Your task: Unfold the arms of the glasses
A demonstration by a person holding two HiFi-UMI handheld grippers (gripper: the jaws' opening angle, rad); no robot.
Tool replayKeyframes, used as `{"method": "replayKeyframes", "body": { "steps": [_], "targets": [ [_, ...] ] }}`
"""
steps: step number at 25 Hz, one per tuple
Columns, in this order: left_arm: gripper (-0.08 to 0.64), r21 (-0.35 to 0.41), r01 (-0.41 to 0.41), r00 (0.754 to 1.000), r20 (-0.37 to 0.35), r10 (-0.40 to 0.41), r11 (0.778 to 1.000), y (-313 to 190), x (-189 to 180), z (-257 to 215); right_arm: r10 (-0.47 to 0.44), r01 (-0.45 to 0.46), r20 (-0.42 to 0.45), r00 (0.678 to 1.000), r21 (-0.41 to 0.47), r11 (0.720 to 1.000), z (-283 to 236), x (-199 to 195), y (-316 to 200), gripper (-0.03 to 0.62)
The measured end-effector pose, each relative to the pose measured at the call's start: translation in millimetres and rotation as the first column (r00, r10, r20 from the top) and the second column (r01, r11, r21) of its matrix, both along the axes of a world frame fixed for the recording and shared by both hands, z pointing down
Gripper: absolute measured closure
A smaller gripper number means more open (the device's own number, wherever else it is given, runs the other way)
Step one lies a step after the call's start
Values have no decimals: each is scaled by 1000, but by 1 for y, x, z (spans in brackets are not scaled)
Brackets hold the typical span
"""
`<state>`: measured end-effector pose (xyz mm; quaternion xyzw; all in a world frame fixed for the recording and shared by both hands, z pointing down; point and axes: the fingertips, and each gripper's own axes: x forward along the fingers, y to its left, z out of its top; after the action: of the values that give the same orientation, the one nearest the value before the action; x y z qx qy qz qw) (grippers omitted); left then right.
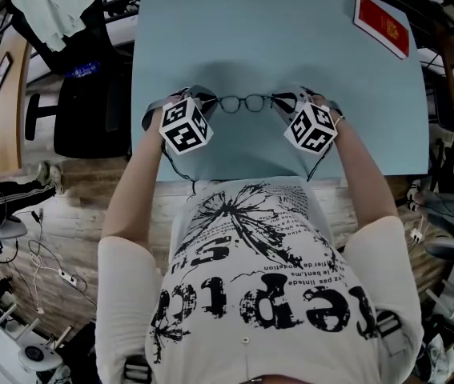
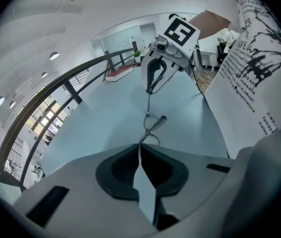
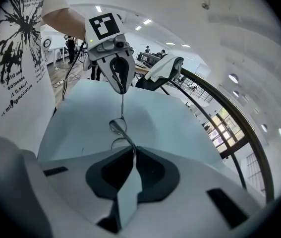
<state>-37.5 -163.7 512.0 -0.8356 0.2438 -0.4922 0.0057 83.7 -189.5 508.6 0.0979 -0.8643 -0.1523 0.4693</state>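
Thin dark-framed glasses [image 1: 243, 103] hang just above the pale blue table [image 1: 251, 30], stretched between both grippers. My left gripper [image 1: 208, 102] is shut on the glasses' left end, and my right gripper [image 1: 278, 101] is shut on the right end. In the left gripper view the thin frame [image 2: 151, 123] runs from my closed jaws [image 2: 139, 151] out to the right gripper [image 2: 153, 79] opposite. The right gripper view mirrors this: the glasses [image 3: 119, 126] lead from my pinching jaws [image 3: 132, 153] to the left gripper [image 3: 120, 81]. Which part of each arm is pinched is hidden by the pads.
A red flat book-like thing [image 1: 382, 25] lies at the table's far right corner. A black chair [image 1: 82, 110] with clothes on it stands off the table's left side. The person's torso is close against the table's near edge.
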Motion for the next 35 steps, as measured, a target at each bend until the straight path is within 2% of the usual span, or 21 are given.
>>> {"method": "replayKeyframes", "body": {
  "steps": [8,10,12,15,18,20,22,24,25,28,30,33,35],
  "targets": [
    [531,28,28,999,-24,-27,999,-1,0,0,53,-53,-4,999,-16,998,3,0,0,552],
    [531,48,38,999,-26,-37,998,-2,-2,0,52,-52,1,999,-33,998,3,-2,3,470],
    [529,62,58,997,-52,-55,996,-2,-3,-2,58,-57,21,998,-53,997,2,-4,7,417],
    [472,55,82,993,-88,-77,995,3,-6,-4,89,-87,45,995,-49,995,-2,-5,13,410],
    [465,61,95,991,-104,-88,994,11,-13,-4,137,-134,76,988,-36,990,-7,-3,19,410],
    [465,74,124,984,-138,-113,989,17,-19,-9,194,-193,127,973,-23,981,-15,-2,21,410],
    [473,105,178,968,-198,-154,978,23,-25,-21,268,-270,174,948,-10,963,-26,3,21,440],
    [502,138,243,941,-275,-199,960,30,-31,-39,351,-358,223,910,-9,934,-38,10,21,526],
    [511,150,274,924,-314,-217,950,34,-33,-48,390,-399,258,884,-19,917,-45,12,23,555],
    [525,174,342,876,-415,-246,924,50,-40,-72,482,-504,398,781,-56,862,-72,15,29,567],
    [532,191,377,845,-472,-252,906,61,-41,-91,507,-552,477,718,-53,832,-91,18,34,578],
    [540,221,411,803,-548,-236,884,76,-38,-122,497,-571,562,661,-52,819,-118,17,48,580],
    [541,238,446,758,-612,-223,863,82,-35,-144,471,-560,613,634,-57,827,-136,10,59,581]
  ]
}}
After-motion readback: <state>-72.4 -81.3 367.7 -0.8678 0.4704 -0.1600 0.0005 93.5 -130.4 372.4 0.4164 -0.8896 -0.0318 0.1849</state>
